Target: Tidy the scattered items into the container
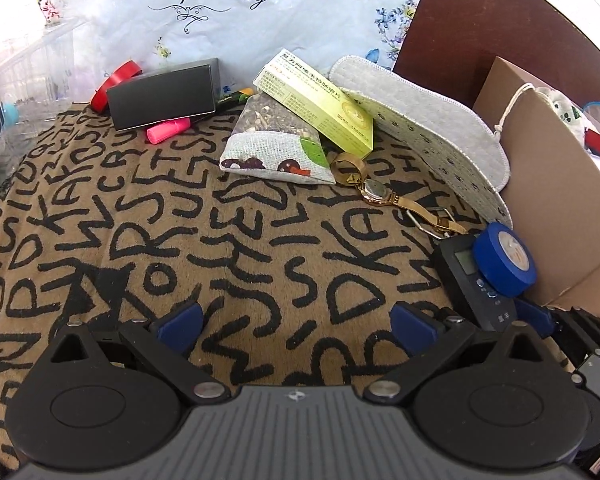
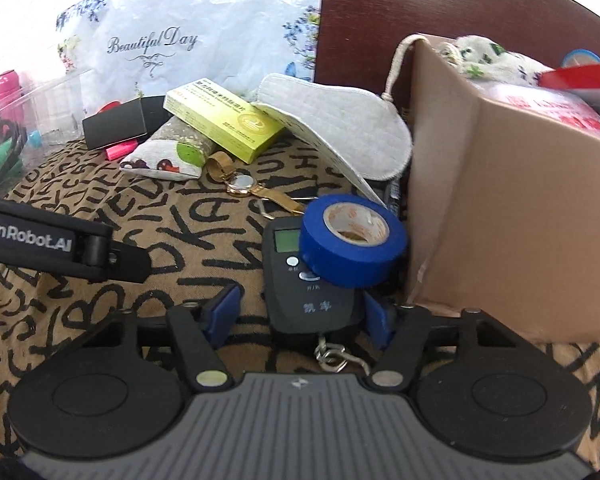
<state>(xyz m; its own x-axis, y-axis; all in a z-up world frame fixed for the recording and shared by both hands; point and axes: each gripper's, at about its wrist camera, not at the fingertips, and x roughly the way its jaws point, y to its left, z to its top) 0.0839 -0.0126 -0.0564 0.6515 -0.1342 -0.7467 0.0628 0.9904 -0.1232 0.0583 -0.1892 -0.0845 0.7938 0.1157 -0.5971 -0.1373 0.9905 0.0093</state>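
While the left view looks across open patterned cloth (image 1: 228, 240), only the right view shows the scale (image 2: 308, 276) lying between the right gripper (image 2: 300, 316)'s spread fingers, its hook chain trailing toward the camera. Neither pad visibly presses it. A blue tape roll (image 2: 354, 240) sits on the scale's far end, just beside the cardboard box (image 2: 500, 220), which already holds a red box and a cloth bag. The left gripper (image 1: 298, 320) is wide open and holds nothing, with bare cloth ahead. Further back lie a watch (image 1: 378, 192), sachet (image 1: 276, 152), yellow carton (image 1: 320, 104), insole (image 1: 428, 128), black box (image 1: 164, 94) and pink marker (image 1: 168, 130), crowded together. Another marker under the black box is mostly hidden. A clear bin at the left edge is cut off.
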